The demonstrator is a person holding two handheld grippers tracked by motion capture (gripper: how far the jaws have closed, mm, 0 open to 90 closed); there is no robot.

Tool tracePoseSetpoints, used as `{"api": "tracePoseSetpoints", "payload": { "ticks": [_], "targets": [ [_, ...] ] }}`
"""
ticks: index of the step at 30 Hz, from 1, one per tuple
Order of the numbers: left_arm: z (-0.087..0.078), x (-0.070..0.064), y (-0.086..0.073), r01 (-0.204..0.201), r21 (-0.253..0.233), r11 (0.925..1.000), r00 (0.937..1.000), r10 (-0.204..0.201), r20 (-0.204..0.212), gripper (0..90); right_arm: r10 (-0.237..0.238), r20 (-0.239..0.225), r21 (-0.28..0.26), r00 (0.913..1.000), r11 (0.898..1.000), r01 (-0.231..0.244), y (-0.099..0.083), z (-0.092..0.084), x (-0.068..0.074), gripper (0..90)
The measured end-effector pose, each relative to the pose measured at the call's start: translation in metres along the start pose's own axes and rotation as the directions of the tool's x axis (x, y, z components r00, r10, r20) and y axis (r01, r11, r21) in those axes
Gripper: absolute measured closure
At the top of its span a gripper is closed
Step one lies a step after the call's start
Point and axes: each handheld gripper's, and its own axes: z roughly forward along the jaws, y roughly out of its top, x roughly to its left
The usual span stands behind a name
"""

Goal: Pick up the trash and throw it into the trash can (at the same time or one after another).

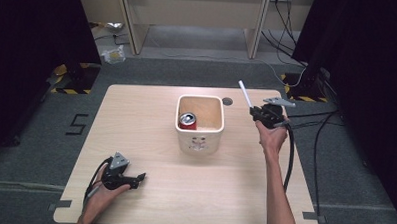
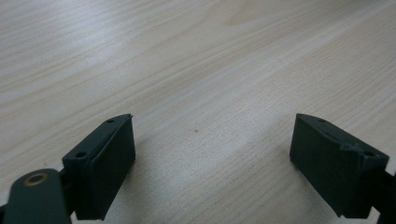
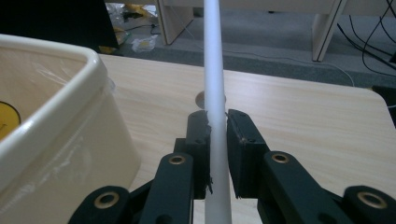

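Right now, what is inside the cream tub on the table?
The tub holds a red drinks can standing upright against its left wall, silver top showing. The rest of the floor looks bare in the high view; the near wall hides the front strip.

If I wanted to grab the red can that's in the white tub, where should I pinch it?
Probably from straight above. The red can stands upright in the near-left corner of the white tub, whose walls block its sides. Pinch across the round top rim, jaws opened wider than the can, then lift straight up. The open left gripper is free; the right gripper holds a white straw.
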Motion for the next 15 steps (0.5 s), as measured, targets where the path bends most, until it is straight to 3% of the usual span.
{"api": "tracePoseSetpoints", "payload": {
  "ticks": [15],
  "targets": [
    [0.000,0.000,0.000,0.001,-0.001,1.0000,1.0000,-0.001,0.000,13.2,-0.034,-0.056,-0.041,0.9978,0.999,0.032,0.028,-0.002,0.025,79.4]
  ]
}}
